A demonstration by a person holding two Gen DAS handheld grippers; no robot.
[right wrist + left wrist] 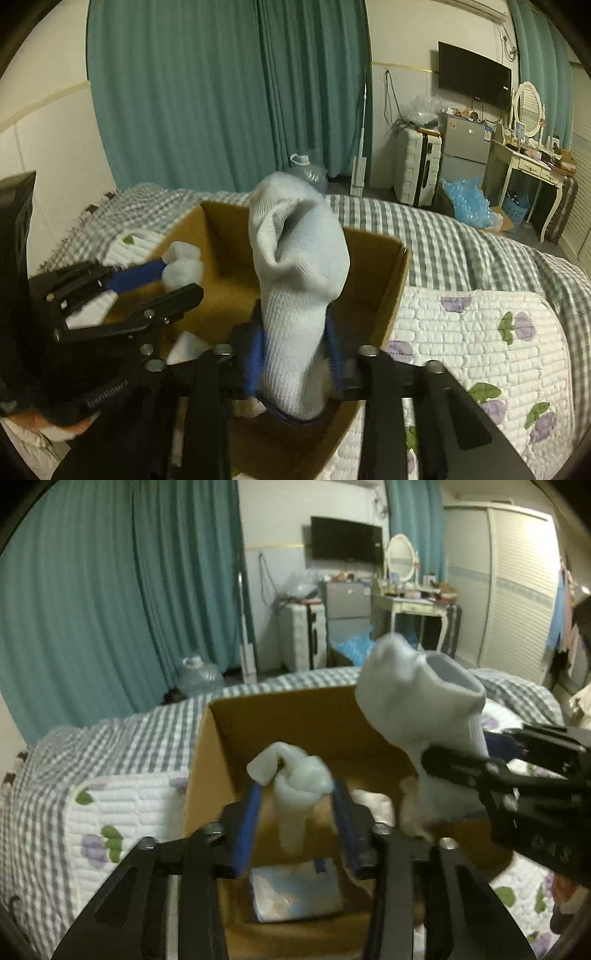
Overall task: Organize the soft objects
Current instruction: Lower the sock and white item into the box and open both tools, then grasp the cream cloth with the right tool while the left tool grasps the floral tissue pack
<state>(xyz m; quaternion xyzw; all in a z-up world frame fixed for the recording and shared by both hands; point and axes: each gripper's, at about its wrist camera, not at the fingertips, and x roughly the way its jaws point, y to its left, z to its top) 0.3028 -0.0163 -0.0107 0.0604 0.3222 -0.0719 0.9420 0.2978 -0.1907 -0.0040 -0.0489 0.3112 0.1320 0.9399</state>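
Observation:
An open cardboard box (229, 738) (391, 280) stands on the bed. My left gripper (295, 812) is shut on a small white sock (293, 775) and holds it over the box; it shows in the right wrist view (173, 275) with the sock (183, 266). My right gripper (295, 354) is shut on a pale grey-blue sock (299, 266) that stands up above the box. In the left wrist view the right gripper (436, 764) holds this sock (417, 701) over the box's right side. A folded light cloth (295, 890) lies in the box bottom.
The bed has a grey checked cover (147, 731) and a white quilt with purple flowers (480, 343). Behind are teal curtains (110, 590), a water bottle (199, 674), a white suitcase (415, 166), a dressing table (406, 605) and a wardrobe (517, 590).

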